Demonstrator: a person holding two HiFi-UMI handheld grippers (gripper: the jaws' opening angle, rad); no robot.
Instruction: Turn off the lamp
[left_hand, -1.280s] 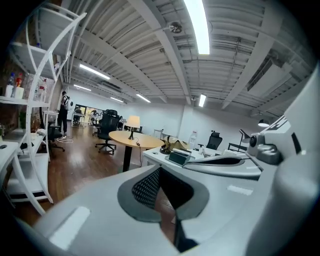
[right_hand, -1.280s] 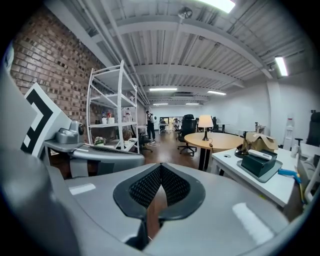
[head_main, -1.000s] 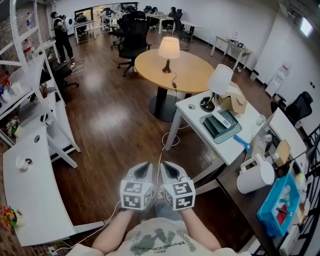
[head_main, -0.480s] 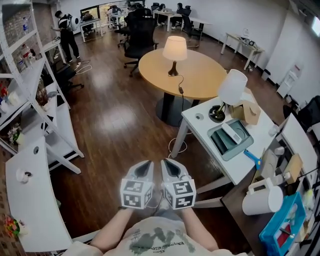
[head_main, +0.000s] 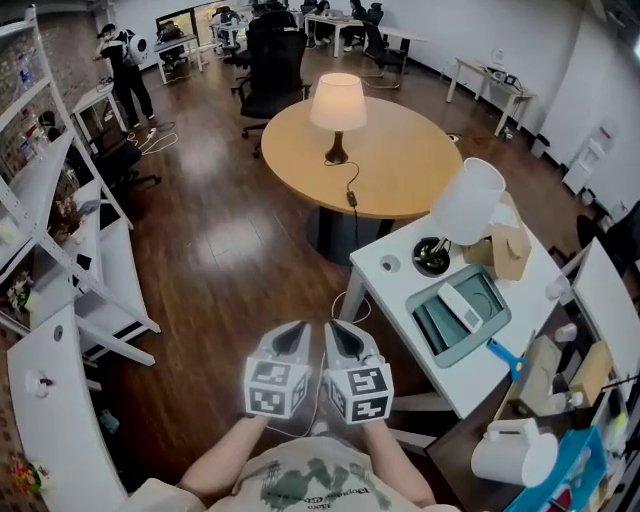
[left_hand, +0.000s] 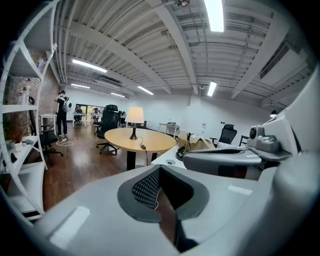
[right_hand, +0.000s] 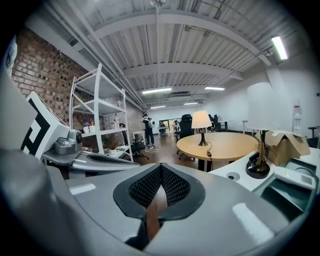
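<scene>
Wooden round table well ahead of the left gripper and right gripper, with the lit beige-shaded lamp upright on it and its cord trailing toward the near edge. Held close side by side above the dark wood floor, each with jaws pressed together on nothing. Ahead and to the right of the right gripper, a white desk bearing a white-shaded lamp just beside a cardboard box.

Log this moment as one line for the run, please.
phase: before contact | left tool: shut, empty | right tool: shut, empty | lamp: lit, on round table, far ahead of both tools
</scene>
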